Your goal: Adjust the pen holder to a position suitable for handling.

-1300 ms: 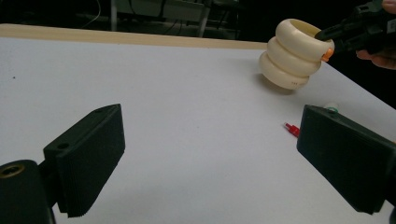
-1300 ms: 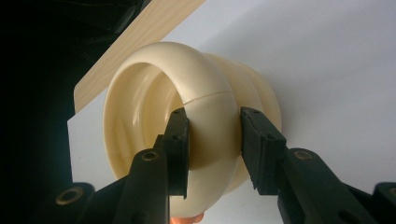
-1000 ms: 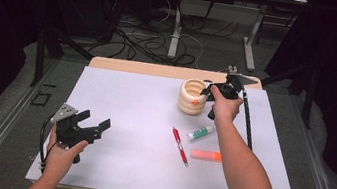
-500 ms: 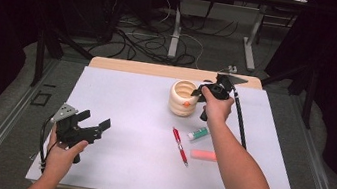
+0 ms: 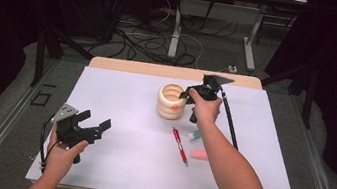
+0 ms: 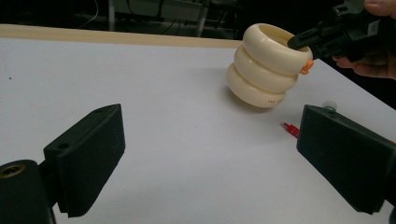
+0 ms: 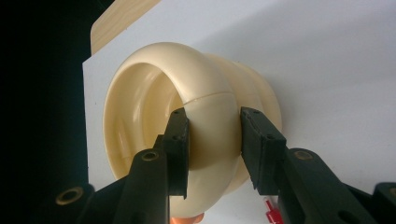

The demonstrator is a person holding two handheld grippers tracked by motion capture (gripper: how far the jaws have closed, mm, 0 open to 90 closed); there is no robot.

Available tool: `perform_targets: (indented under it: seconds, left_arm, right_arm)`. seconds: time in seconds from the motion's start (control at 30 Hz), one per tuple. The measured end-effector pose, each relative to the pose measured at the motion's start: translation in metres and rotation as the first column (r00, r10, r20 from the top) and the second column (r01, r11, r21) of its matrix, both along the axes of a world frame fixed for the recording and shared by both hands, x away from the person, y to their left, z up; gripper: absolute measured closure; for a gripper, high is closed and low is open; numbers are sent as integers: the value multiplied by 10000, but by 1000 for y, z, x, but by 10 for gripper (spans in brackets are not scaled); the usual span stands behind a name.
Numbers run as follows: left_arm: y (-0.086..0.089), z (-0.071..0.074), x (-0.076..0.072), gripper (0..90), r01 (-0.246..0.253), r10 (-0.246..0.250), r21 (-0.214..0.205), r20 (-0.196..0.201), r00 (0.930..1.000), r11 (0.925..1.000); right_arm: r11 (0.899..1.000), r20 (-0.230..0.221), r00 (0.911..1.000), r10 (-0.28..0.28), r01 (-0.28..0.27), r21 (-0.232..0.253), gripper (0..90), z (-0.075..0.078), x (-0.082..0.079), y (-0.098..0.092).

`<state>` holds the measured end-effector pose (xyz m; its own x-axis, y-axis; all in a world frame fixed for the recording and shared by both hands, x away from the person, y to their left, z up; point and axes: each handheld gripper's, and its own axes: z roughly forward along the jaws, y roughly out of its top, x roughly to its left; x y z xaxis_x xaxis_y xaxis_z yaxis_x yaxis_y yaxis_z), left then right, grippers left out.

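The right tongs [image 7: 212, 149] are clamping the rim of the cream ringed pot [image 7: 196, 140], one jaw sitting inside the mouth and the other pressing on the outer wall, so the top ring is being pinched between the pads. In the high view the right tongs [image 5: 190, 98] are reaching in from the pot's right side, and the pot [image 5: 170, 101] is sitting toward the far middle of the white surface [image 5: 110, 166], tilting slightly as the left gripper view shows it [image 6: 266, 65] leaning with its base partly lifting. A small orange bit [image 5: 174, 107] is showing on the pot's near side just under the tongs. The left tongs [image 5: 93, 126] are hovering near the front left corner of the surface, well apart from the pot, with jaws standing wide and nothing between them [image 6: 210, 149]. A red pen [image 5: 180, 146] is lying in front of the pot, a small green-capped thing [image 5: 195, 135] is lying just beside the right forearm, and a pink eraser [image 5: 199, 154] is lying nearer the person
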<state>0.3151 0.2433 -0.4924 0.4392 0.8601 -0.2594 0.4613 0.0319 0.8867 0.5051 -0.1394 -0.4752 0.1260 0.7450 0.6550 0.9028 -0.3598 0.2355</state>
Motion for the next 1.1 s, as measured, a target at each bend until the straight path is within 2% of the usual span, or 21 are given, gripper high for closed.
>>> perform_targets:
  seconds: [0.4,0.77,1.0,1.03,1.1]
  left_arm:
    - [0,0,0,81,19,-19,-5,23,10000,10000]
    - [0,0,0,81,16,-16,-44,34,10000,10000]
    - [0,0,0,81,19,-18,-37,37,10000,10000]
    - [0,0,0,81,19,-19,-40,31,10000,10000]
    - [0,0,0,81,20,-20,-39,29,10000,10000]
  right_arm:
    - [9991,-147,9990,423,-424,-19,650,-4,0,22]
    - [9977,-351,9971,680,-678,70,649,-7,-1,33]
    - [9944,-544,9929,1060,-1058,78,649,-10,-2,37]
    - [9946,-742,9919,1034,-1028,121,649,-9,-2,38]
    - [9934,-709,9909,1141,-1133,151,649,-10,-2,38]
